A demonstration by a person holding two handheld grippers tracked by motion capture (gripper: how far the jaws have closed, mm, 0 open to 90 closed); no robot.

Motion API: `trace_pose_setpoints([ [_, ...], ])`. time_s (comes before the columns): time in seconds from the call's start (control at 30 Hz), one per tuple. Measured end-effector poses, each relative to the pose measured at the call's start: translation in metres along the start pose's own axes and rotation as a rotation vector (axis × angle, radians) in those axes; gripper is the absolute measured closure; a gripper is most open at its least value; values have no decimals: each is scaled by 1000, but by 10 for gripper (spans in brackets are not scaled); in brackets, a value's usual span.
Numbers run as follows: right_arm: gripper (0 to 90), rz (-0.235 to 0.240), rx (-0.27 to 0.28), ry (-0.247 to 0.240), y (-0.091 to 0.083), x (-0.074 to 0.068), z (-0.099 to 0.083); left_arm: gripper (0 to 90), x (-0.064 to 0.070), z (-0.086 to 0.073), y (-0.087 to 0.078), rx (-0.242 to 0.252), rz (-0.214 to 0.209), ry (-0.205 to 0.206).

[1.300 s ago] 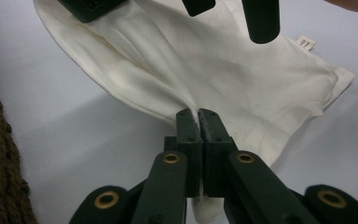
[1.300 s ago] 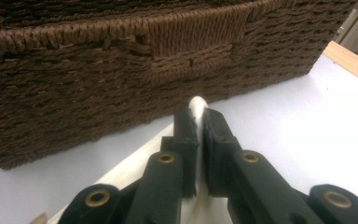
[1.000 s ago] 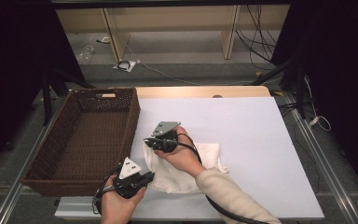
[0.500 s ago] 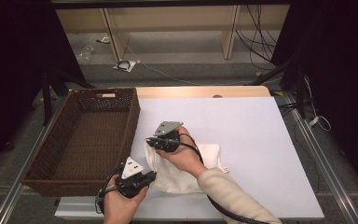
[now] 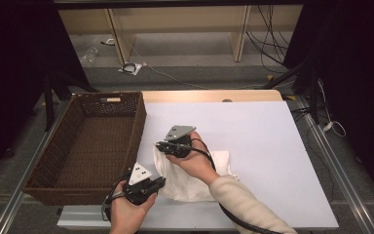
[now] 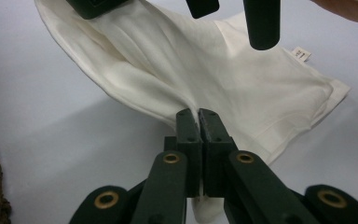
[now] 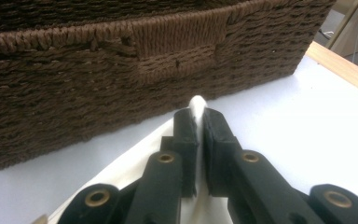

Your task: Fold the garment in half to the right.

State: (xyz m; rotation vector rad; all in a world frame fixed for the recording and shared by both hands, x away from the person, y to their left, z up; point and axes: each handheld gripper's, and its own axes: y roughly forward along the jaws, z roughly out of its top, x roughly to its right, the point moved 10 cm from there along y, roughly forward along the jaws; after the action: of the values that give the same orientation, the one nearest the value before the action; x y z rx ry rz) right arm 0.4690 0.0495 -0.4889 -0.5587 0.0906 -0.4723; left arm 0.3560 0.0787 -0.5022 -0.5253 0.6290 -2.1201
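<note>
brown wicker basket [image 5: 85, 146] on the left part of the white table [image 5: 263, 146], long side running away from the person; inside, bare woven floor as far as the high view shows, though the near wall hides its closest corner. in the right gripper view, the basket's outer wall [image 7: 121, 70] rising just beyond the jaws, with a flat woven band in the middle of it.

white cloth [image 5: 195, 175] lying crumpled on the table just right of the basket, near the front edge, partly lifted. small label [image 6: 301, 54] at one hem in the left gripper view.

left gripper [image 5: 159, 182] at the cloth's near left edge, close to the basket's front corner; jaws pressed together on a fold of the fabric [image 6: 168, 70], which runs up between the tips.

right gripper [image 5: 159, 145] at the cloth's far left corner, just beside the basket's long wall; jaws nearly together, pinching a peak of cloth [image 7: 196, 103] that pokes up between the tips.

cloth stretched between the two grips, rest of it resting on the table under the right forearm.
</note>
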Motion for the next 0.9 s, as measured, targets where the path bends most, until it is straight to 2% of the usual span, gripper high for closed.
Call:
trace_pose_setpoints([
  [0.9,854,-35,40,23,-21,13,-1,872,14,14,8,20,-27,24],
])
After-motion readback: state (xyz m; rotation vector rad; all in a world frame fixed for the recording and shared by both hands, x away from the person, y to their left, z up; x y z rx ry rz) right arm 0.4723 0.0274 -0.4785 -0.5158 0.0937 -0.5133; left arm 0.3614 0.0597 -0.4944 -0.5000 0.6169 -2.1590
